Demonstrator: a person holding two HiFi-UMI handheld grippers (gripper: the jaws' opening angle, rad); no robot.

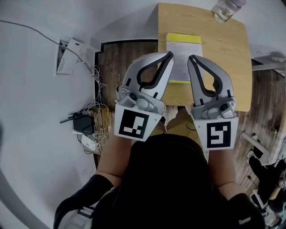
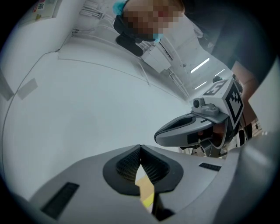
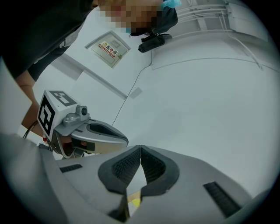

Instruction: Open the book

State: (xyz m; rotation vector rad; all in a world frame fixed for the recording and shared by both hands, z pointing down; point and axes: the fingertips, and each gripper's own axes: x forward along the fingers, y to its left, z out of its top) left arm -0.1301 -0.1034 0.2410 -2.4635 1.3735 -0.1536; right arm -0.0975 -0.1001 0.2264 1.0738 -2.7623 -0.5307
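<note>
A closed book [image 1: 184, 44] with a yellow cover and a white panel lies on a small wooden table [image 1: 223, 53] in the head view. Both grippers hover side by side above the table's near edge, pointing toward the book. My left gripper [image 1: 169, 54] is shut and holds nothing, its tip over the book's left edge. My right gripper [image 1: 191, 58] is also shut and holds nothing, its tip over the book's near part. In the left gripper view the pads [image 2: 131, 164] meet, and the right gripper [image 2: 192, 129] shows beside them. The right gripper view shows touching pads [image 3: 151, 166] too.
A clear jar [image 1: 227, 9] stands at the table's far right corner. On the floor to the left lie tangled cables with a black box [image 1: 82, 121] and a white device [image 1: 69, 56]. Dark chair parts [image 1: 263, 161] sit at the right.
</note>
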